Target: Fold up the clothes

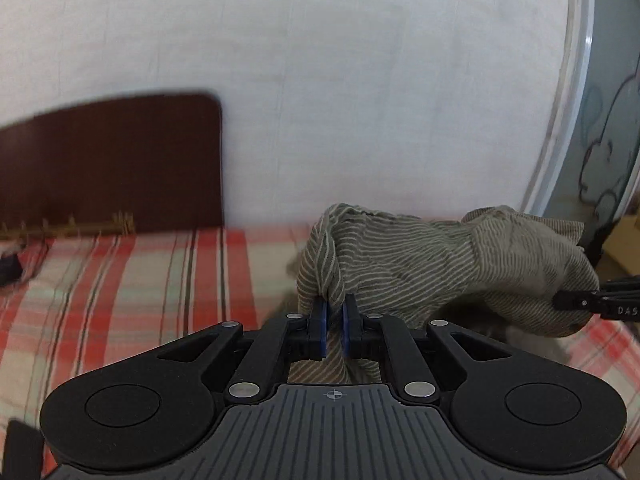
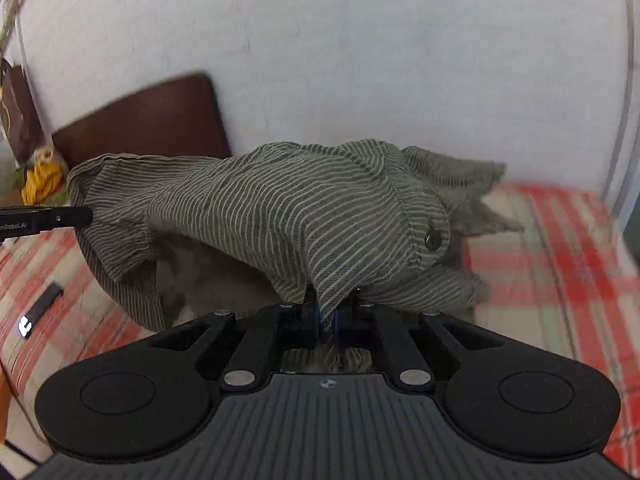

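Where blur allows, plaid sheet (image 1: 120, 280) meets white wall (image 1: 320, 80).

The setting is a bedroom in a home. A bed covered with a red, white and green plaid sheet (image 1: 120, 280) stands against a plain white wall (image 1: 320, 80), with a dark brown wooden headboard (image 1: 112, 160) at one end. A brown paper bag (image 2: 18, 112) hangs on the wall, and a door panel with a cartoon cloud drawing (image 1: 604, 152) borders the wall at the right of the left wrist view.
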